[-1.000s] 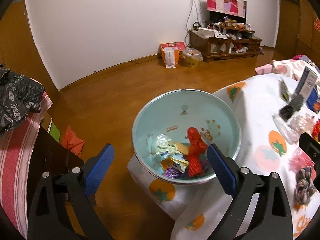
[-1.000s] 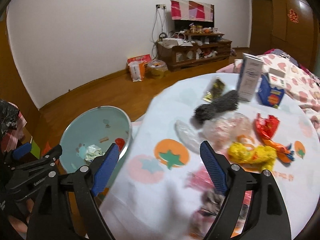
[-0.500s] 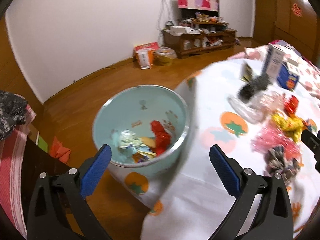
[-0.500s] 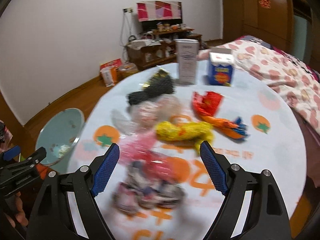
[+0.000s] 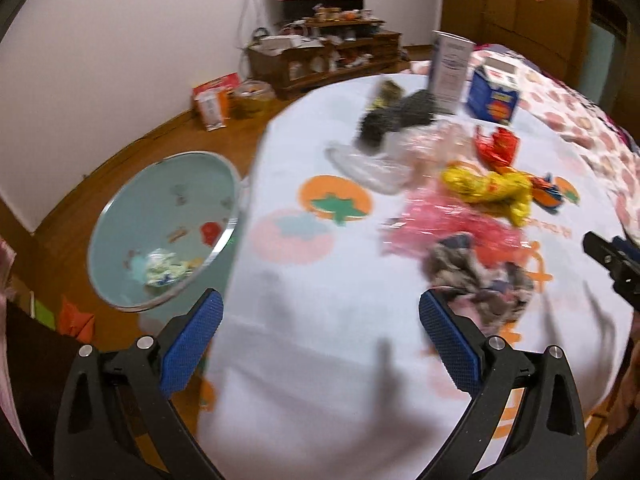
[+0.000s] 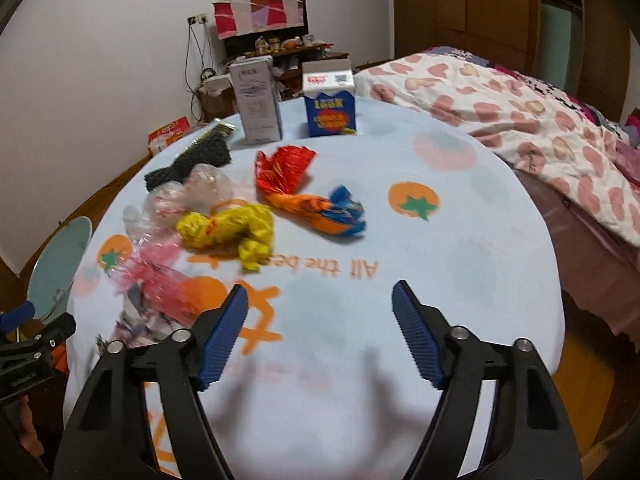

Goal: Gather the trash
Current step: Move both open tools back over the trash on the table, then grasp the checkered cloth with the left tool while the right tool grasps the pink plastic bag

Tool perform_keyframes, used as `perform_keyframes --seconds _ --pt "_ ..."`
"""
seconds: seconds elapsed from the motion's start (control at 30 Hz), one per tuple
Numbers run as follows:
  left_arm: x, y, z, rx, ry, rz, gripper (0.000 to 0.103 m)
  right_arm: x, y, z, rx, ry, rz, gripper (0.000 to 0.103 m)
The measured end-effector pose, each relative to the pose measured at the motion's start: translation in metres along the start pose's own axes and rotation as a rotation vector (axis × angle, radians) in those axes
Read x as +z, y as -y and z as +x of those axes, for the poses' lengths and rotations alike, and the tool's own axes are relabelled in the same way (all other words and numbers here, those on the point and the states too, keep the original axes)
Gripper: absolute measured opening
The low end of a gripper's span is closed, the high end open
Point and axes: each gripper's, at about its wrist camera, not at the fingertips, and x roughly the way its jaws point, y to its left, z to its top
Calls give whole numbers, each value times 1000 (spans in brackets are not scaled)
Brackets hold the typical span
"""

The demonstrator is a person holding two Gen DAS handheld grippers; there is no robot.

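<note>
Hovering over the round white desk (image 6: 460,240) with fruit pictures.
Left tongs (image 5: 320,340) gape wide and empty; right tongs (image 6: 320,332), just closing a little, hold nothing. Crumpled yellow wrapper (image 6: 228,228) lies near the desk's left edge; pale blue metal bowl (image 5: 132,216) sits beside it.

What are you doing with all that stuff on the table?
A person is tidying up trash with a gripper in each hand. The left gripper and right gripper hover open and empty over the table; the right's fingers have just been closing a little. Wrappers like the yellow one wait there. The bowl beside the table already holds some trash.
</note>
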Motion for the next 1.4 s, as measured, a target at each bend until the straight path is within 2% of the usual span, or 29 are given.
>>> perform_keyframes --seconds 0.1,0.33,0.43,0.5,0.57,0.6,0.63,0.67,0.77,0.87,1.0,1.13,1.27,1.4 --pt "0 14 0 -61 -1 3 96 -4 8 0 -4 -3 1 68" --pt "-1 54 7 -146 -11 54 95 -9 21 -5 10 -9 12 68" --pt "-4 68 19 -159 -27 65 88 -12 25 -7 17 -11 16 68" --pt "-7 73 28 -168 -49 70 73 -12 25 -8 17 -12 16 68" --pt "-10 74 30 -162 -41 81 67 -15 27 -9 17 -15 19 68" --pt "-11 74 30 -166 -38 90 53 -15 28 -9 17 -15 20 68" --pt "-10 74 29 -178 -38 100 44 -16 28 -9 17 -17 21 68" --pt "-11 71 29 -215 -48 97 32 -16 27 -8 19 -20 22 68" --pt "-11 63 25 -244 -46 106 24 -16 23 -6 28 -26 14 68" --pt "-14 46 14 -262 -34 130 24 -14 13 -5 42 -27 -6 68" --pt "-21 20 3 -233 -21 147 24 -9 -2 -2 78 -29 -31 68" --pt "-17 -11 -5 -193 0 86 24 2 -29 7 149 -38 -64 66" --pt "-6 -42 -13 -117 43 23 24 17 -64 18 218 -47 -141 66" --pt "2 -67 -18 -85 72 -30 24 25 -92 43 263 -96 -210 66"
